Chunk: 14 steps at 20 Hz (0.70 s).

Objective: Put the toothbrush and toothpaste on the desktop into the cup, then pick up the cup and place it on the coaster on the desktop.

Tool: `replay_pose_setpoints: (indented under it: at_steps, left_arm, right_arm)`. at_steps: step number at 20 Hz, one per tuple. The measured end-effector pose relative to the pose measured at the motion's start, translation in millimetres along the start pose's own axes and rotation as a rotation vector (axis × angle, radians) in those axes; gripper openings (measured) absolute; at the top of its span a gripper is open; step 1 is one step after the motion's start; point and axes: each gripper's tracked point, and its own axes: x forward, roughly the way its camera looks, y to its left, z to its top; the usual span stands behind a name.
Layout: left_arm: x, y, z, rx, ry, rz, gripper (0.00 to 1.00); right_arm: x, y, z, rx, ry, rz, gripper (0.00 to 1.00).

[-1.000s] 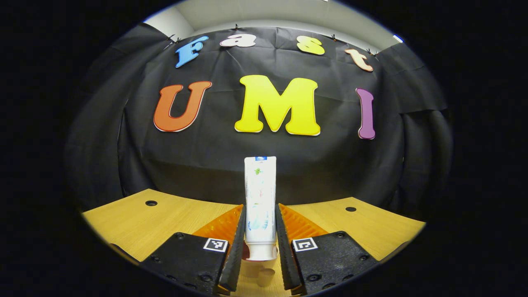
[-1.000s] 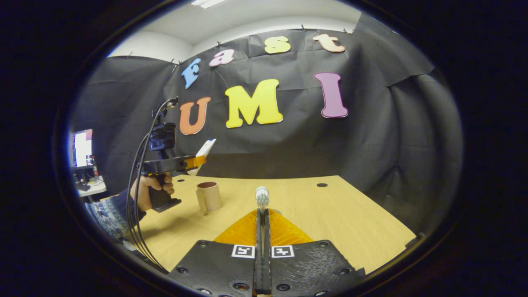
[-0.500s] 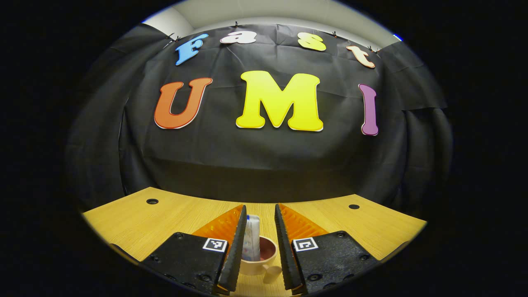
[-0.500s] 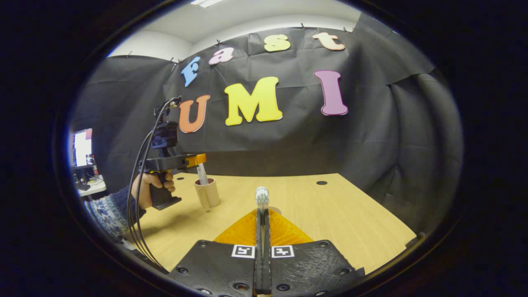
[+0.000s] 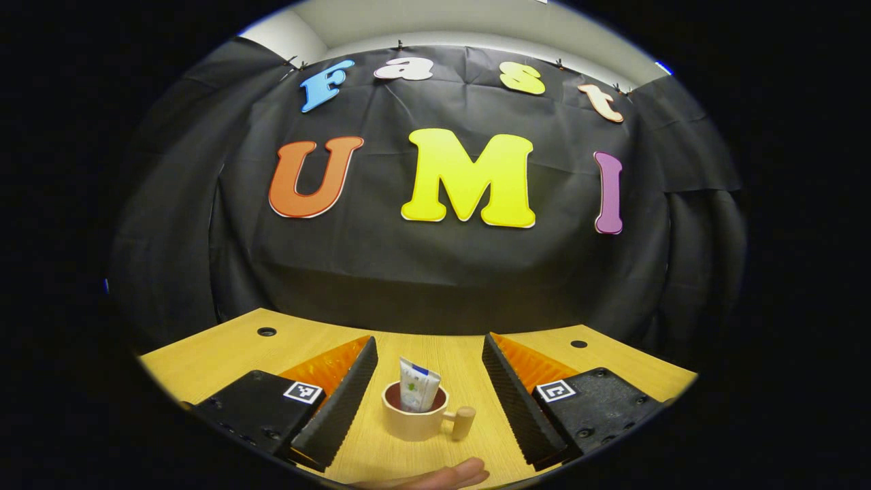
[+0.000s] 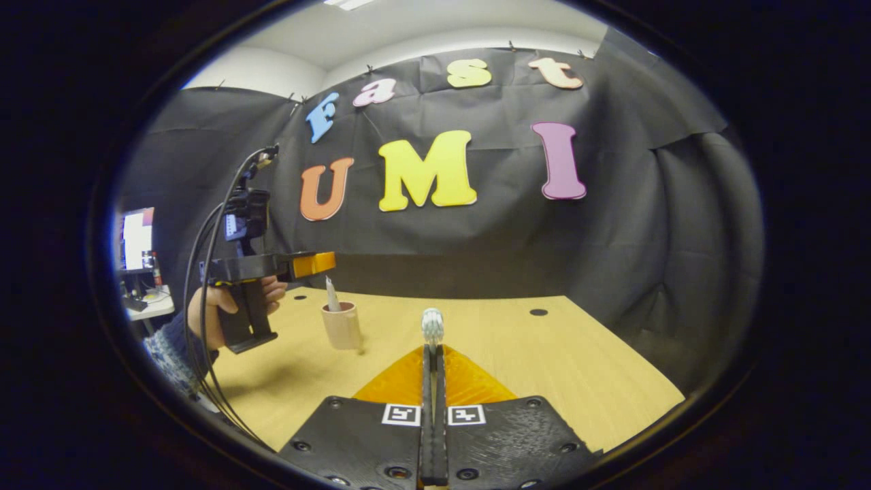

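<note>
Toothpaste (image 5: 418,386) stands tilted in cup (image 5: 415,422) on desktop (image 6: 544,367). Left gripper (image 5: 429,388): jaws spread, above the cup. Right gripper (image 6: 432,354): jaws pinching toothbrush (image 6: 431,325), head forward. Judgement: bring bristles-up over the cup's free side, then release low.

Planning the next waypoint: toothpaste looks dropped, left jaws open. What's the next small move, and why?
Probably carry the right gripper over to the beige handled cup. The white toothpaste tube already stands in the cup, and the left gripper is open and apart from it. The right gripper is shut on the toothbrush with the pale bristle head, not yet at the cup.
</note>
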Motion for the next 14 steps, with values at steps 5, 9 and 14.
replay_pose_setpoints:
  at_steps: [5,9,14]
  left_arm:
    - [-30.5,37.6,-7.8,0.012,0.003,0.051,0.98]
    - [-58.5,56.8,-20.3,0.039,0.012,0.066,0.98]
    - [-88.3,66.3,-44.7,0.019,0.06,0.064,0.98]
  right_arm:
    - [39.3,40.7,47.3,-0.039,-0.066,0.037,0.0]
    - [80.9,82.6,81.0,-0.047,-0.101,0.085,0.0]
    - [132.9,138.1,114.6,-0.015,-0.102,0.157,0.0]
